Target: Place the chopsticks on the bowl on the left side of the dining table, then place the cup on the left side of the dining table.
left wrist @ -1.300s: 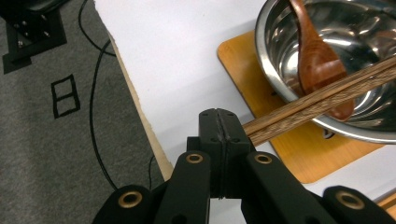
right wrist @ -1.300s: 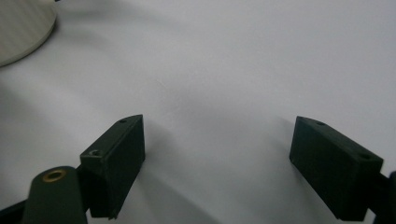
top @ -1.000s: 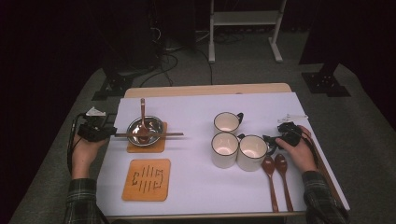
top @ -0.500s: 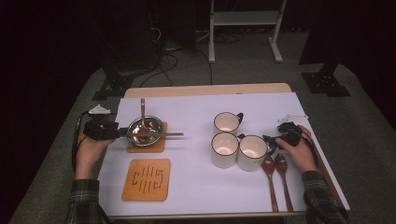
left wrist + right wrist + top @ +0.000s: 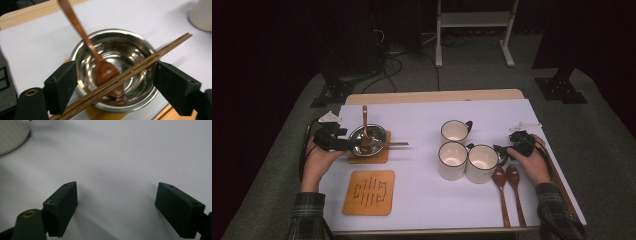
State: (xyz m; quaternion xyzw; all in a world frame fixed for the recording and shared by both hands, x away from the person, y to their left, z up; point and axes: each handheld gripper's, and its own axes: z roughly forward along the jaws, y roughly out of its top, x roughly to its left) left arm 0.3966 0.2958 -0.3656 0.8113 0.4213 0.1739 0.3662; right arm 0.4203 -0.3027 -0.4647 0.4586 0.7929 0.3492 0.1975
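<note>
Standing by the white-covered table (image 5: 422, 200), I judged the work to be the place setting at the person's left, where a steel bowl (image 5: 368, 139) sat on a wooden coaster (image 5: 379, 156), with a second coaster (image 5: 369, 192) nearer the person. The bowl looked thin, light, hard and slick, so I reckoned it would skate on the coaster if nudged and was best taken by its rim. The left gripper (image 5: 113, 85) hung just short of it, its jaws having just been opening and now standing wide to either side of the bowl, pressing on nothing. Over on the right, three mugs (image 5: 453, 160) stood clustered with two wooden spoons (image 5: 507, 192) beside them, and the right gripper (image 5: 116, 207) hovered over bare cloth, spread wide and empty. Inside the bowl leaned a wooden spoon (image 5: 98, 62), stiff and light, its handle sticking out past the far rim as the easy place to pinch. Across the rim lay a pair of chopsticks (image 5: 135, 71), thin, rigid and apt to roll, so I'd have gripped both together near mid-length.
</note>
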